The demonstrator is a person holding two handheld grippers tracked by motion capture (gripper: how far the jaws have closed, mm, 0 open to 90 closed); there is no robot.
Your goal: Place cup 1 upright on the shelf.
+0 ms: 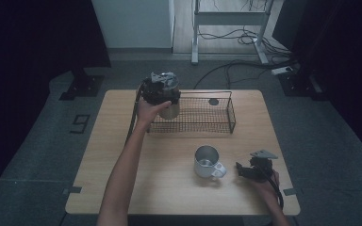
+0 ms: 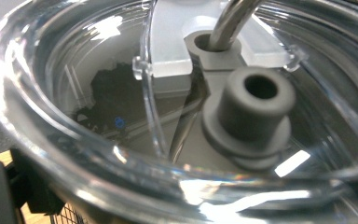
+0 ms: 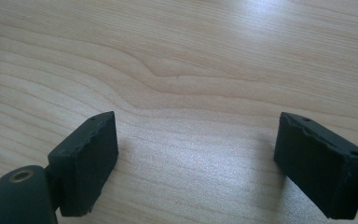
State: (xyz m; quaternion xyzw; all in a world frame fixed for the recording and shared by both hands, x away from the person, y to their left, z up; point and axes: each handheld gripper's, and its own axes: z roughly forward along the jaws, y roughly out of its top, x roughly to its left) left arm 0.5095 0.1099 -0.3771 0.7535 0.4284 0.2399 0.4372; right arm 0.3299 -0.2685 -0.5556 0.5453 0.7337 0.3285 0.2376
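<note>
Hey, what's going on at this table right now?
A person works at a wooden table with a hand-held gripper in each hand. The left hand-held gripper holds a metal tumbler with a clear lid at the left end of a black wire basket. The right hand-held gripper rests on the table with its jaws apart and nothing between them, just right of a metal mug with a white handle.

The left gripper (image 1: pixel 162 96) held a lidded metal tumbler (image 1: pixel 169 106) at the left end of a black wire basket (image 1: pixel 217 123); a steel mug (image 1: pixel 207 161) stood just left of the right gripper (image 1: pixel 241 169) on the wooden table (image 1: pixel 169 188), well apart from the basket behind it.
</note>
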